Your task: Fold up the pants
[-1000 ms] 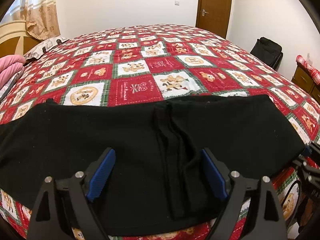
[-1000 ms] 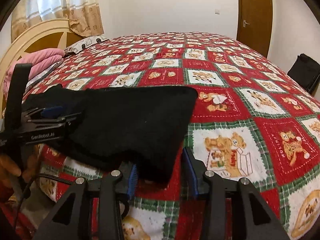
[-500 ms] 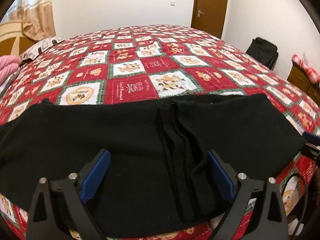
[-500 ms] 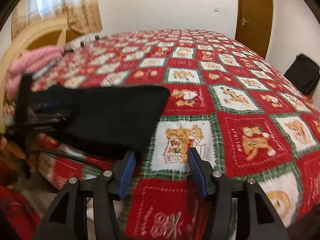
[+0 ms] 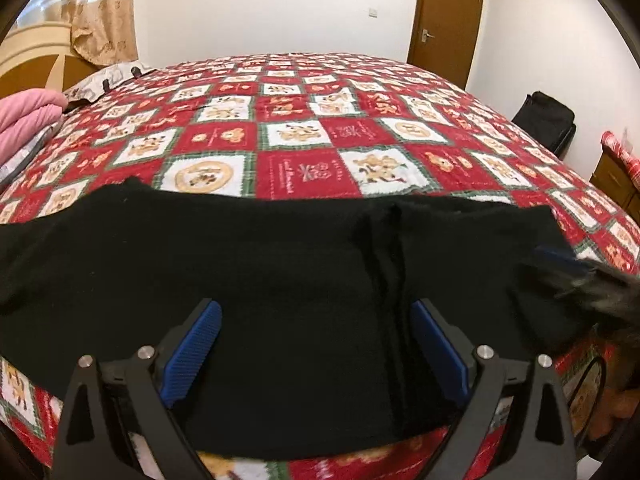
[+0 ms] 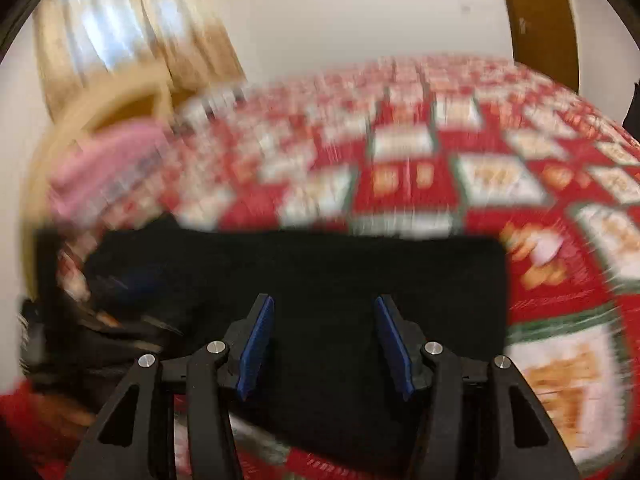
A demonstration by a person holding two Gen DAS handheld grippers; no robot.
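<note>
Black pants [image 5: 280, 280] lie flat across the near edge of a bed with a red patchwork quilt [image 5: 320, 128]; a lengthwise fold ridge runs right of the middle. My left gripper [image 5: 316, 344] is open and empty, low over the pants' near edge. My right gripper [image 6: 324, 340] is open and empty over the pants' right end [image 6: 360, 272]; that view is motion-blurred. The right gripper also shows as a blur at the right in the left wrist view [image 5: 584, 276].
Pink folded bedding [image 5: 28, 120] and a headboard sit at the far left. A black bag [image 5: 544, 120] stands on the floor by the right wall, near a wooden door [image 5: 448, 20]. A low cabinet [image 5: 616, 176] is at the right.
My right gripper has swung left, from over the bare quilt to over the pants' right end. My left gripper has stayed open and shifted slightly over the pants.
</note>
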